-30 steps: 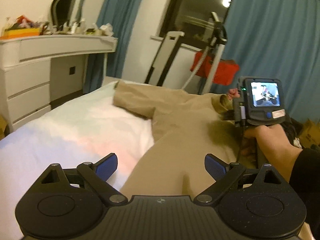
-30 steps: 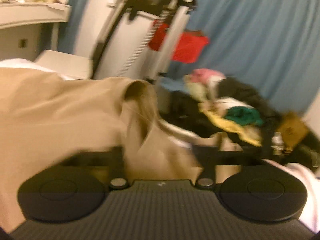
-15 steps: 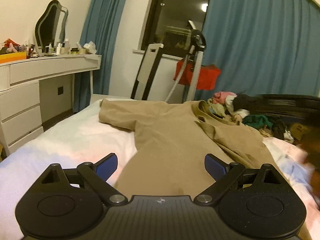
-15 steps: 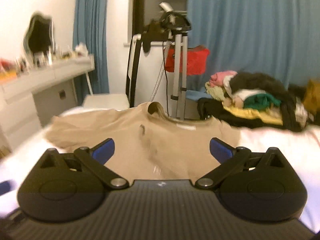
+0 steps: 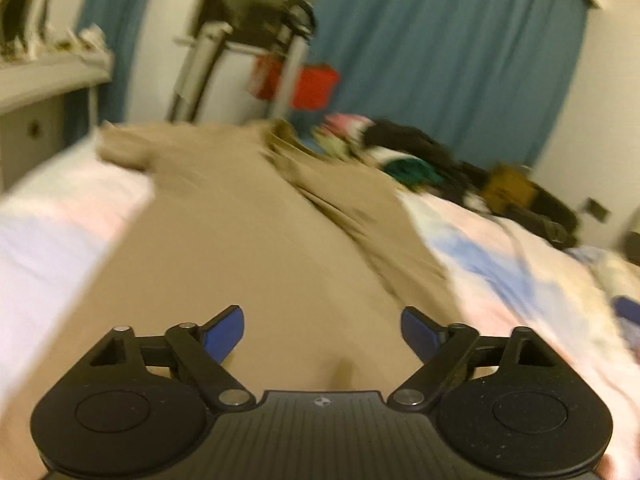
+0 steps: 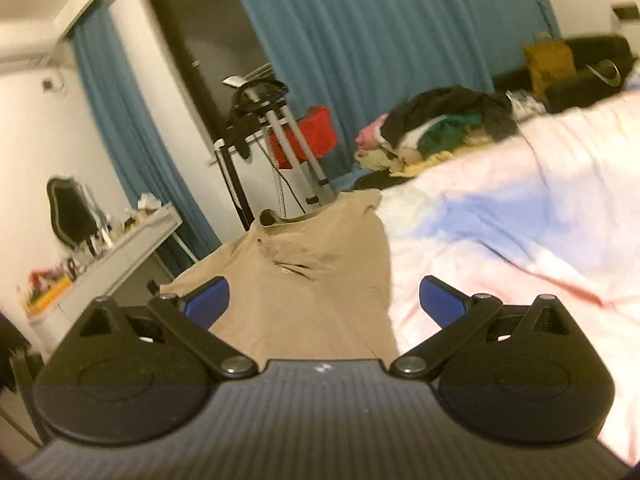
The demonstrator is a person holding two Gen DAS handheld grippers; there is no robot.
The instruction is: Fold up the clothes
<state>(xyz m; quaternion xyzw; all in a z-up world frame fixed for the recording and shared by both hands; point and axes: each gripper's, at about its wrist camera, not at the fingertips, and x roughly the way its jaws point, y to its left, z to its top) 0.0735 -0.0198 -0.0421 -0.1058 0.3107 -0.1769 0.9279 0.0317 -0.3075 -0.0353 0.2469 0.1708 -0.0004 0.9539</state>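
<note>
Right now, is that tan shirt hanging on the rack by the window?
No, the tan shirt lies spread flat on the bed.

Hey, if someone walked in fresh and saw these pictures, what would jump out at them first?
A tan shirt spread flat along the bed, collar toward the far end. Behind it, blue curtains fill the wall, with a heap of mixed clothes off the bed's far right corner and a red bag hanging on a stand.

left gripper point(image 5: 322, 332) | black body | blue pads | silver screws
</note>
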